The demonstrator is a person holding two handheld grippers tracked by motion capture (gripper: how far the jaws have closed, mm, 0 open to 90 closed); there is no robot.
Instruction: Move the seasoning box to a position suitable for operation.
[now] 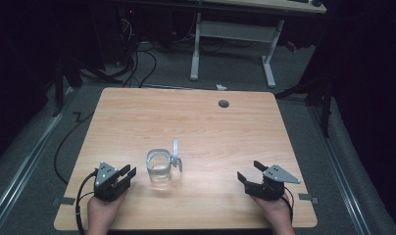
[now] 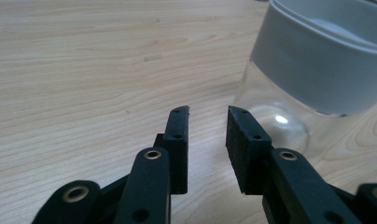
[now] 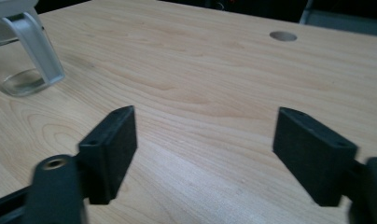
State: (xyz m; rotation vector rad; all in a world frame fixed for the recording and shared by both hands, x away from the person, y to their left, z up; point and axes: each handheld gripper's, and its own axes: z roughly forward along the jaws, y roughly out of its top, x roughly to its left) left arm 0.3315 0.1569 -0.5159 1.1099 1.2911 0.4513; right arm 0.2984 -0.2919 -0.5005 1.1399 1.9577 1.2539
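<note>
Dim room, evenly lit table [image 1: 196, 122]; near tongs [image 3: 203, 156] blurred, glass jar [image 2: 289, 116] glinting.

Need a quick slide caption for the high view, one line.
Two hand-held grippers, left and right, both open, flank a clear glass jar with a grey rim on a wooden table.

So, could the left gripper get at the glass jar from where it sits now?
Probably yes: the left gripper sits beside the glass jar with bare table between them, jaws slightly apart, though they may need to open wider for the jar's body.

Only the glass jar [image 1: 160, 167] interrupts the bare wooden table [image 1: 210, 122] between both grippers.
</note>
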